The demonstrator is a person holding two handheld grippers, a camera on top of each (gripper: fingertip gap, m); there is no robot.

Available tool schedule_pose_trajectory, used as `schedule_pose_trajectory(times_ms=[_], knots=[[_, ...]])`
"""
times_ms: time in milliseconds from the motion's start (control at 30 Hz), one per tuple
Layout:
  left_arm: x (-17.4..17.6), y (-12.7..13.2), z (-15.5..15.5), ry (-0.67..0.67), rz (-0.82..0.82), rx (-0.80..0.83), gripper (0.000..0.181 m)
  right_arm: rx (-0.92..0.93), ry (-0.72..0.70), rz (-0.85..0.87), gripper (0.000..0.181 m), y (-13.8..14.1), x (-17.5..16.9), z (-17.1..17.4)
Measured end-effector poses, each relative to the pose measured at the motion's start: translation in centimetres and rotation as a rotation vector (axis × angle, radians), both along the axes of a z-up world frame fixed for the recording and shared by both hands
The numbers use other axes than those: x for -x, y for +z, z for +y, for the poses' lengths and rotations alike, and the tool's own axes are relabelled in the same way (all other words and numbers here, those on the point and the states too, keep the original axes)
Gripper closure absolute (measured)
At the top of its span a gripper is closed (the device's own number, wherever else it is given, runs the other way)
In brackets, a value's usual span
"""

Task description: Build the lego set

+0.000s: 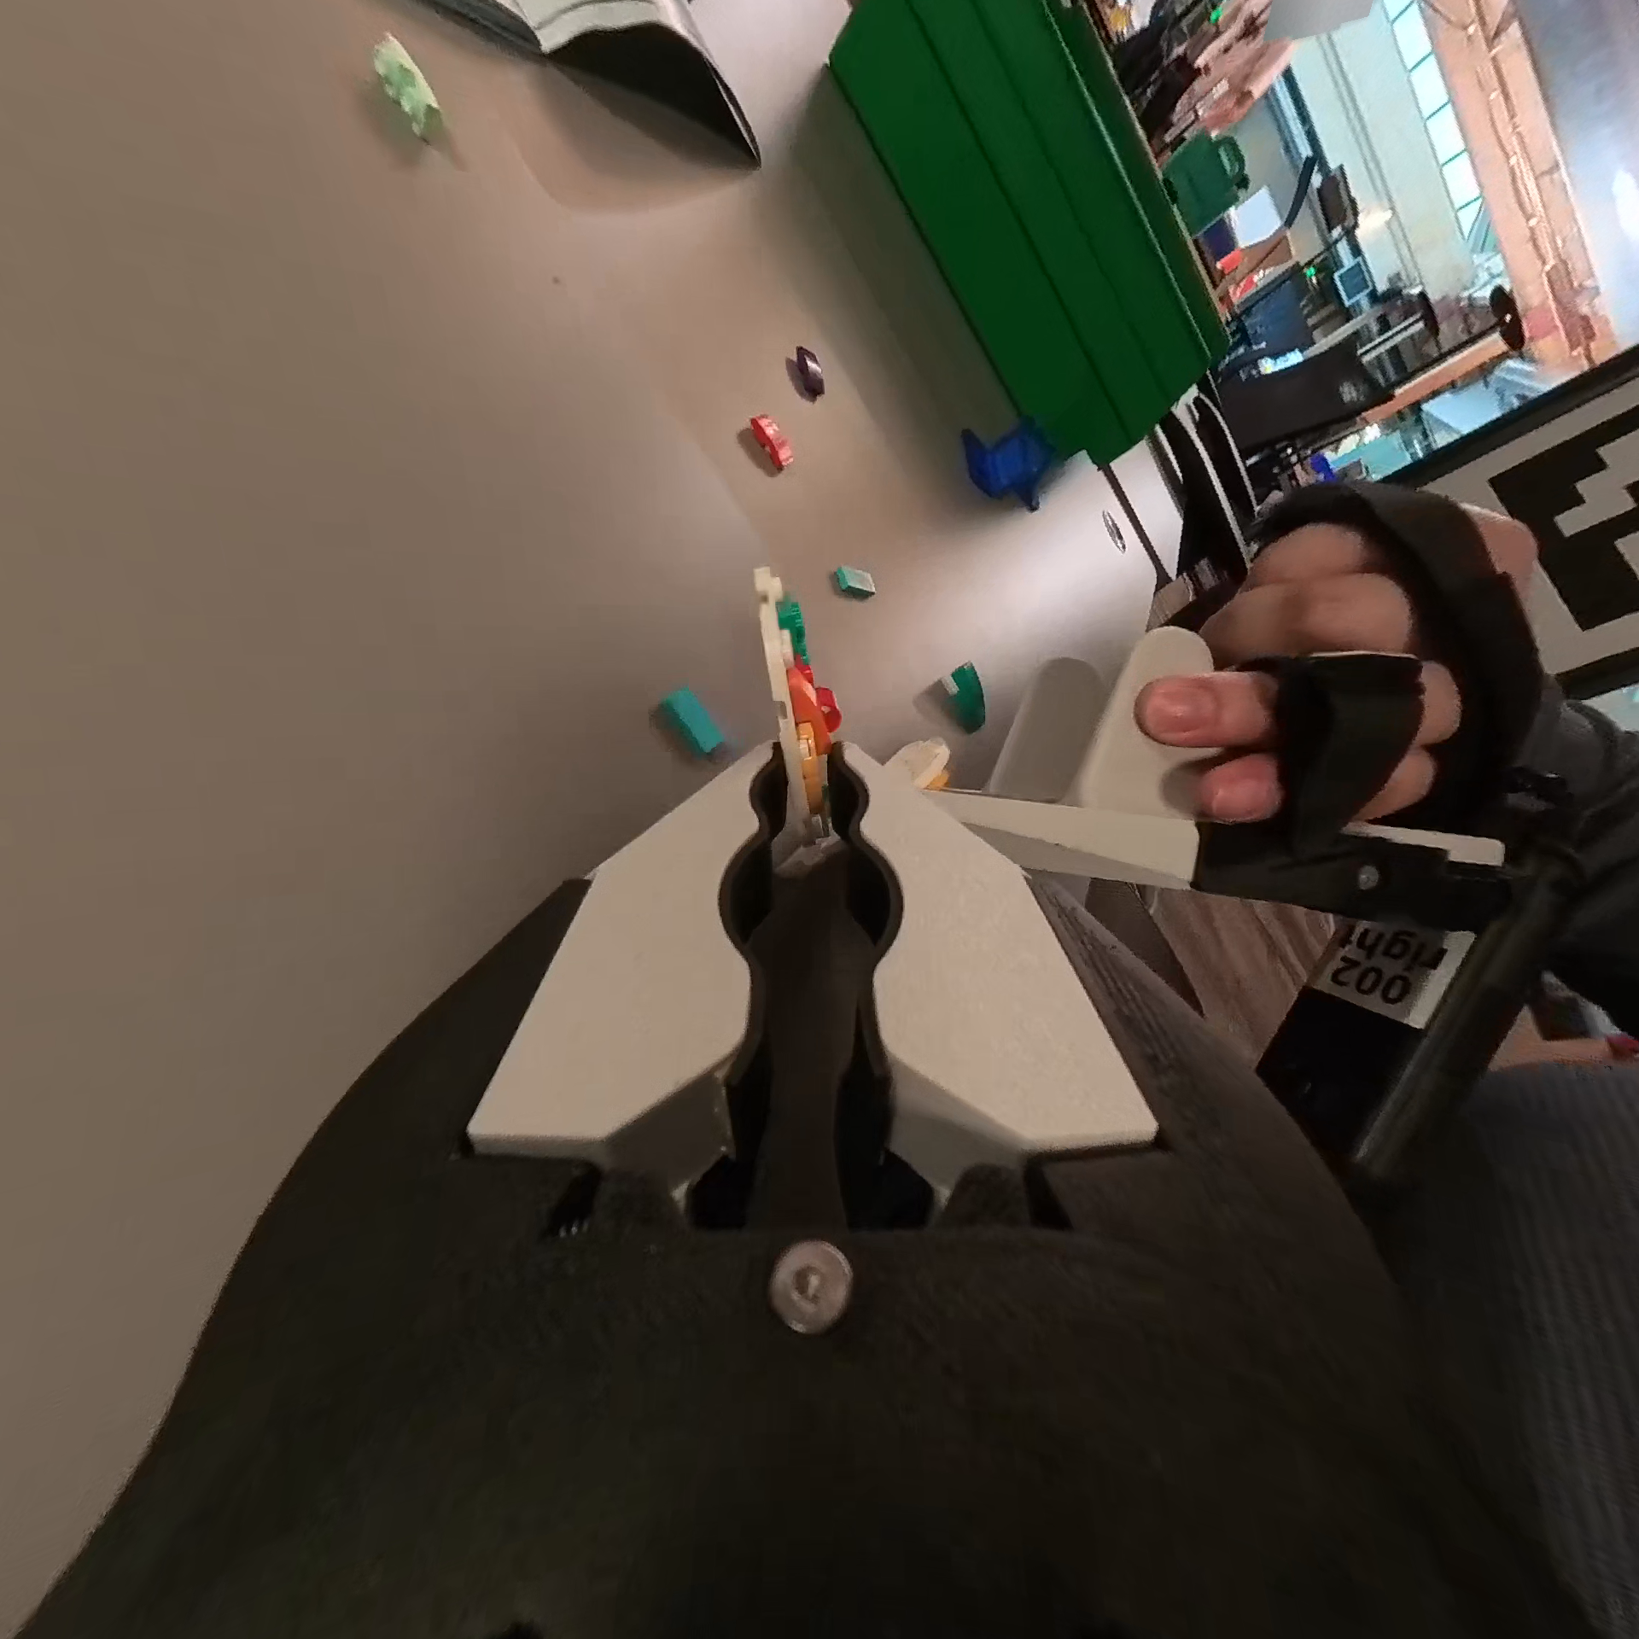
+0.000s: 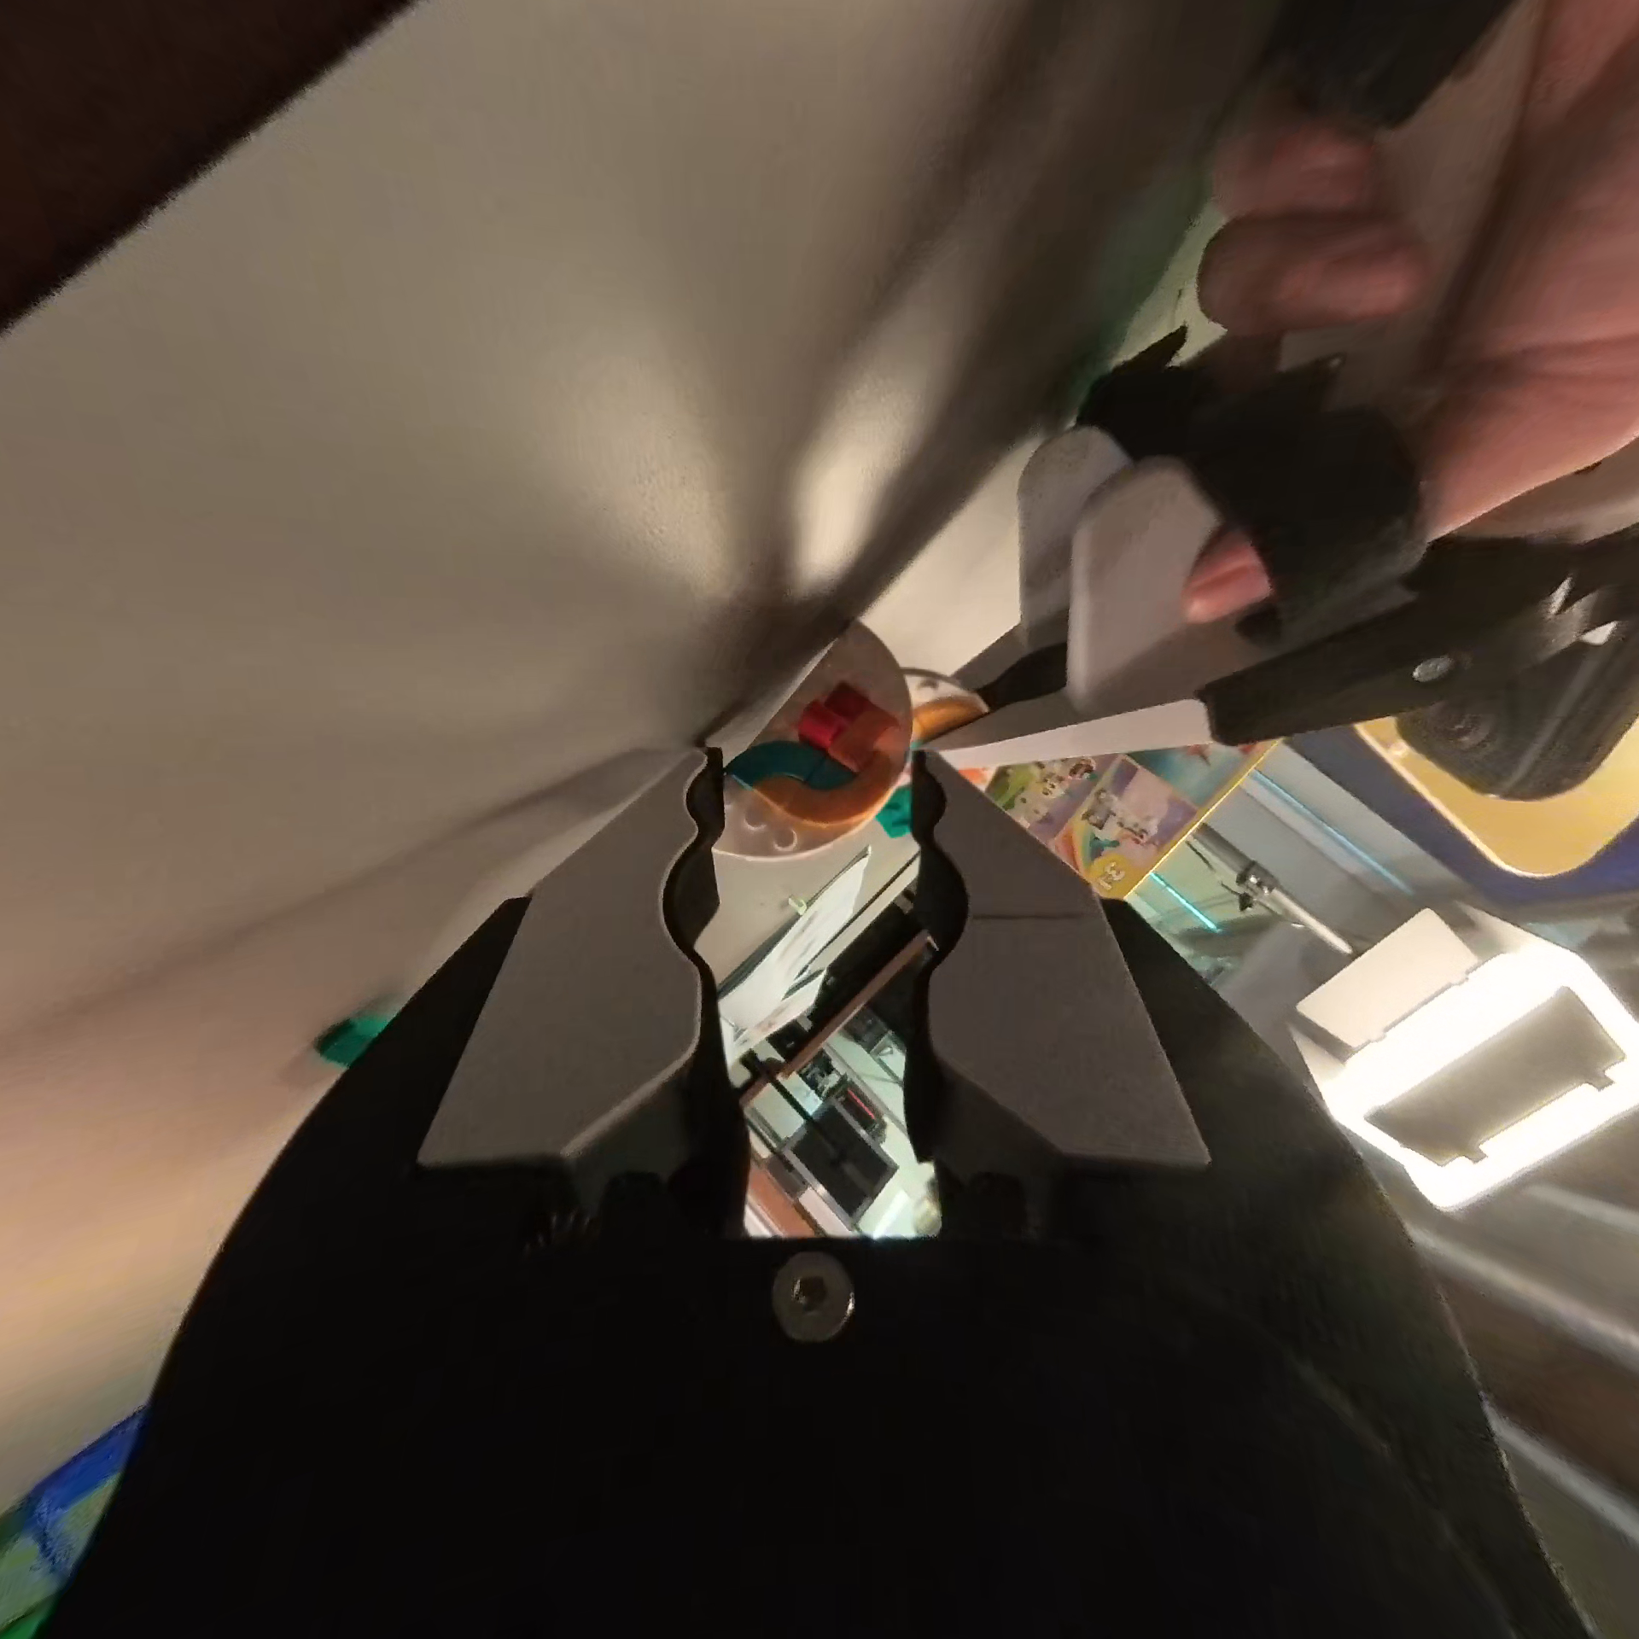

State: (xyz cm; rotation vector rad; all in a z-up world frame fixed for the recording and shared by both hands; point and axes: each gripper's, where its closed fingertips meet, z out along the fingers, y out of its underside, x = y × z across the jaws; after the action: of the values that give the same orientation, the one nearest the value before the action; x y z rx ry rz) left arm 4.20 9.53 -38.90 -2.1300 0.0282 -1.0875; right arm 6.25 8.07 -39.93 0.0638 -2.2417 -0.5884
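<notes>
1. The round white lego plate [image 1: 779, 701] is thin and glossy, carrying curved teal, orange and red pieces.
2. The left gripper [image 1: 805, 754], with matte grey wavy-edged fingers, is clamped on the plate's lower rim, holding it edge-on above the smooth pale counter [image 1: 310, 532].
3. The right gripper [image 2: 814, 764] stands apart, the plate just beyond its tips.
4. Loose small bricks lie scattered on the counter.

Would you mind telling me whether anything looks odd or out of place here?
Nothing looks damaged. The left gripper holds the round white lego plate on edge above the table, where loose pieces such as the red one lie scattered.
</notes>
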Motion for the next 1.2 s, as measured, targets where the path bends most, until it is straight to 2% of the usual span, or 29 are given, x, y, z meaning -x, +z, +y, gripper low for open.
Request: schedule_pose_trajectory(times_ms=[133, 333, 533, 667, 733, 867, 1033, 1200], knots=[[-0.7, 0.1, -0.1, -0.022, -0.003, -0.003, 0.173, 0.077, -0.054, 0.036, 0.13, 0.5, -0.2, 0.1], [-0.9, 0.0, -0.3, -0.04, -0.012, 0.009, 0.173, 0.419, -0.304, 0.121, 0.123, 1.4, -0.5, 0.6], [-0.7, 0.5, -0.4, -0.018, -0.001, -0.022, 0.173, 0.528, -0.327, 0.097, 0.127, 1.1, -1.4, 0.4], [0.1, 1.9, -1.5, 0.001, 0.034, -0.088, 0.173, 0.85, -0.394, 0.072, 0.127, 0.7, -2.0, -2.3], [-0.1, 2.1, -2.2, -0.035, 0.075, -0.125, 0.173, 0.939, -0.434, 0.101, 0.127, 0.8, -1.8, -2.6], [-1.0, 0.3, -2.6, -0.097, 0.172, -0.094, 0.173, 0.868, -0.442, 0.165, 0.134, 0.1, -1.4, -2.0], [-1.6, 0.2, -2.7, -0.109, 0.137, -0.071, 0.173, 0.733, -0.36, 0.244, 0.146, 0.0, -0.8, -2.0], [-1.2, 0.3, -2.7, -0.112, 0.119, -0.069, 0.173, 0.672, -0.311, 0.202, 0.174, -0.5, -1.3, -2.1]])
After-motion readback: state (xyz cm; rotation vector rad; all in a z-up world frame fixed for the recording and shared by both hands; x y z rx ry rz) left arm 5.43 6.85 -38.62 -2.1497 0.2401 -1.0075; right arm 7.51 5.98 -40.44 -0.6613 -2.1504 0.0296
